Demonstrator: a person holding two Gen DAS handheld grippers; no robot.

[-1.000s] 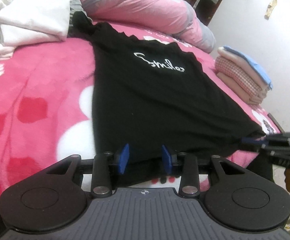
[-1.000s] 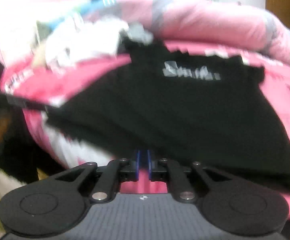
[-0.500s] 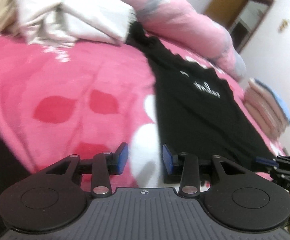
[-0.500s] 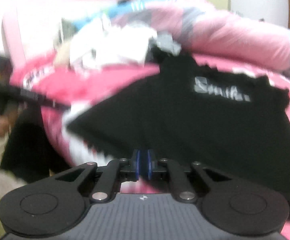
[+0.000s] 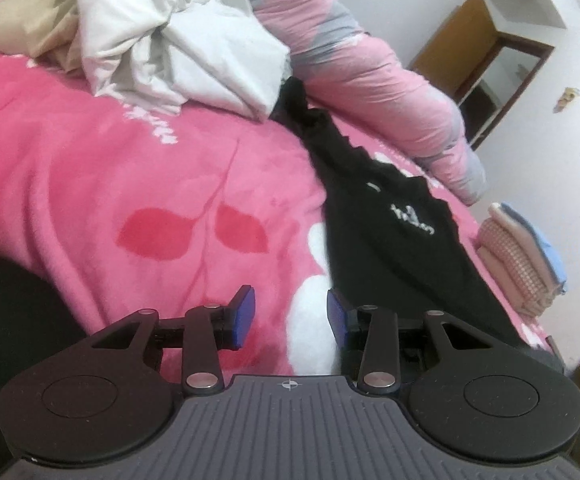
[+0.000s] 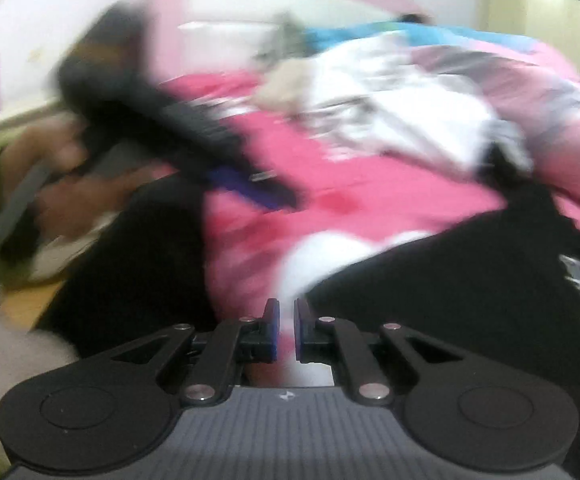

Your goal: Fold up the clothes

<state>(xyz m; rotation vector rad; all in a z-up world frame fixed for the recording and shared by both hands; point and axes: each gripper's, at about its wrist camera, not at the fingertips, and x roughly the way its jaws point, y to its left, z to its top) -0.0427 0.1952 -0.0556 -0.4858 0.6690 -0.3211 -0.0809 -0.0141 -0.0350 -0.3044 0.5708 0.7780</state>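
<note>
A black T-shirt (image 5: 394, 248) with white lettering lies flat on the pink blanket (image 5: 129, 168); in the left wrist view it runs from the middle toward the lower right. My left gripper (image 5: 290, 314) hangs over the blanket just left of the shirt's hem. Its jaws are opening and only blanket shows between them. My right gripper (image 6: 285, 328) is shut at the shirt's near left corner, and the black T-shirt (image 6: 470, 300) fills the lower right of that blurred view. I see no cloth between its pads. There the left gripper (image 6: 273, 192) is a dark smear held by a hand.
A heap of white and beige clothes (image 5: 161, 40) lies at the back of the bed beside a rolled pink duvet (image 5: 370, 80). A stack of folded clothes (image 5: 522, 256) sits right of the shirt. A wooden door (image 5: 462, 48) stands beyond the bed.
My left gripper slid left off the shirt's hem onto bare blanket and its jaws widened slightly. My right gripper swept left along the hem, staying shut, so the shirt now lies to its right.
</note>
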